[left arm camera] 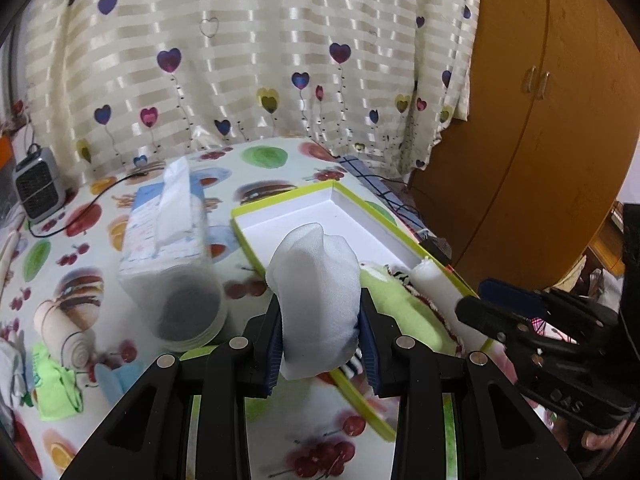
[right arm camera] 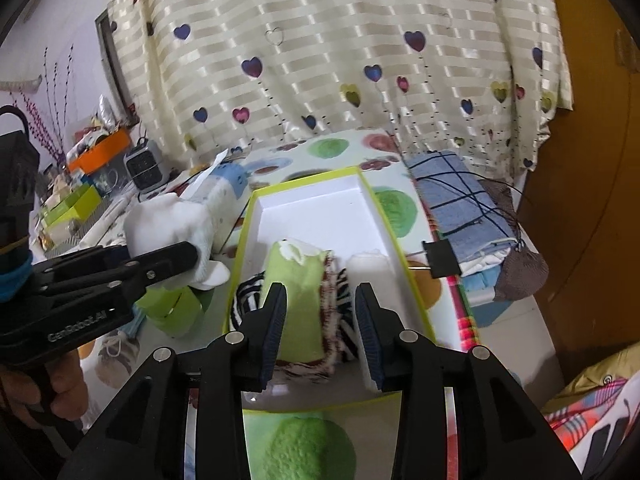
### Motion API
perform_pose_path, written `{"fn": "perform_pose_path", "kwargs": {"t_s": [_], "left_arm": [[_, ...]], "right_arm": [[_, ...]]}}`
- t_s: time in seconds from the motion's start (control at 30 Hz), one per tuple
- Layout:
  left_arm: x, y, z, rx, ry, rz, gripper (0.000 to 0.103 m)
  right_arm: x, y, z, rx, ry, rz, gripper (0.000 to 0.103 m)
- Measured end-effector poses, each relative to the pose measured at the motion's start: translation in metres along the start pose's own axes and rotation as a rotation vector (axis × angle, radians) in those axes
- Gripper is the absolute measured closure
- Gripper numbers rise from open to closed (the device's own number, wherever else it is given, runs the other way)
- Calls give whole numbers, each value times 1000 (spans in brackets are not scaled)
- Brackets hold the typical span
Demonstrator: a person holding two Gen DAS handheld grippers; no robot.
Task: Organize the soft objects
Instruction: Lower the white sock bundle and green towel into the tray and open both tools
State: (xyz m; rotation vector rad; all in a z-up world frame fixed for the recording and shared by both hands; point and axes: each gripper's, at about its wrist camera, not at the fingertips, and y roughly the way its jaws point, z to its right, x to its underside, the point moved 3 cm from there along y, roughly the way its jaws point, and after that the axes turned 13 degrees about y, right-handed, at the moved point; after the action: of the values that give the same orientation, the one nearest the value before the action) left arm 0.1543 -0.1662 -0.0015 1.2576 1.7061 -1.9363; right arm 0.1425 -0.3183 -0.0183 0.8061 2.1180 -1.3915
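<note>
White roll (left arm camera: pixel 316 300): clamped in left tongs (left arm camera: pixel 322 344), not yet boxed
Box (right arm camera: pixel 308 200): green roll (right arm camera: pixel 298 300) and two others in
Right tongs (right arm camera: pixel 320 332): open, empty
Left: beige roll (left arm camera: pixel 64 328) on desk (left arm camera: pixel 256 160)

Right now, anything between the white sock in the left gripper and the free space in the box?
Nothing visible. The left gripper holds the white sock at the box edge; its far white floor is bare. Rolled green cloth and white roll fill only the near end.
</note>
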Motion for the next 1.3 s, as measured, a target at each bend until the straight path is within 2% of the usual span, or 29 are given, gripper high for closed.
{"fn": "perform_pose_path", "kwargs": {"t_s": [0.33,0.5,0.73,1.3], "left_arm": [[-13,41,9,2,10,-54,70],[-11,57,11,2,14,-93,62],[-15,45,9,-25,23,-47,56],[-21,-6,7,-50,33,48,55]], "right_arm": [[0,-3,14,0,28,1,66],[0,-2,18,-1,35,-1,66],[-1,-5,20,-2,41,8,66],[-5,-22,-2,17,-4,43,66]]}}
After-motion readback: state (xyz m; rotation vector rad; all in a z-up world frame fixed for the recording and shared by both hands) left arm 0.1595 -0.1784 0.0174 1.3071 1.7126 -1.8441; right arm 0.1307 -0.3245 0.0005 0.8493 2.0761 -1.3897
